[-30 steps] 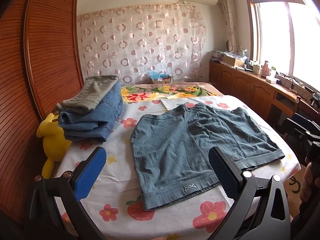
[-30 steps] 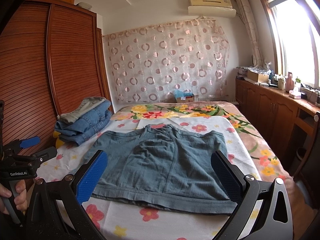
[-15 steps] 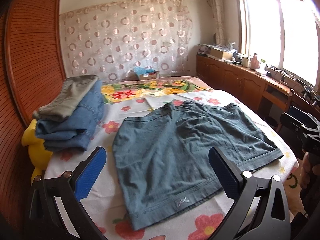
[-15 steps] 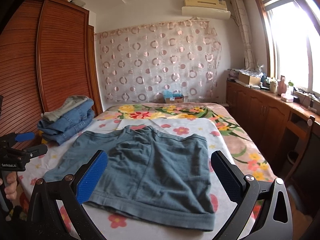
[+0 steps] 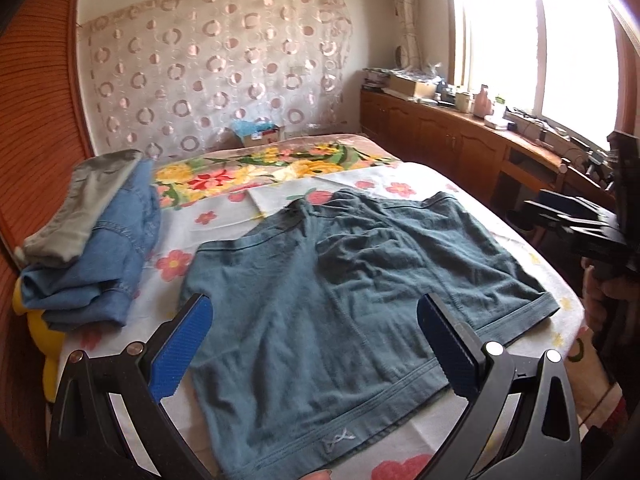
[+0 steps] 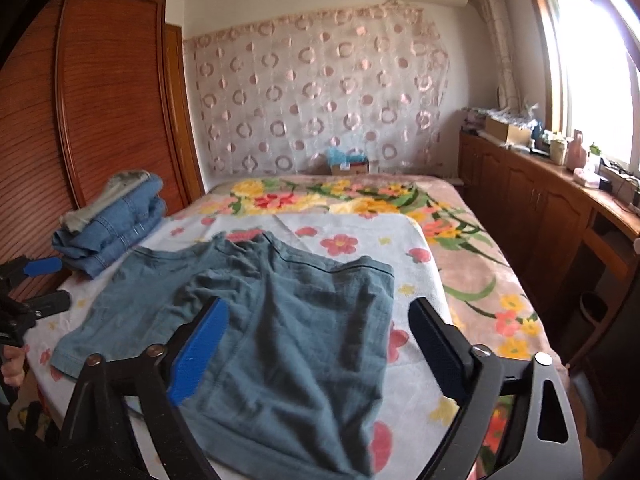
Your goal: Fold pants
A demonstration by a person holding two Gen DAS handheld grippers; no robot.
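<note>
A pair of blue-grey shorts (image 5: 340, 300) lies spread flat on the white floral bed sheet (image 5: 224, 224). My left gripper (image 5: 316, 344) is open and empty, hovering above the near left part of the shorts. The shorts also show in the right wrist view (image 6: 256, 320). My right gripper (image 6: 316, 352) is open and empty, above the near right part of the shorts. The right gripper also shows at the right edge of the left wrist view (image 5: 580, 220), and the left gripper at the left edge of the right wrist view (image 6: 36, 284).
A stack of folded jeans and grey trousers (image 5: 96, 236) lies at the bed's left side, next to a wooden wardrobe (image 6: 92, 120). A yellow plush toy (image 5: 40, 336) sits below the stack. Wooden cabinets (image 6: 540, 208) line the right wall under the window.
Both grippers have moved forward and closer in over the shorts. The shorts lie as before. Both grippers remain open.
</note>
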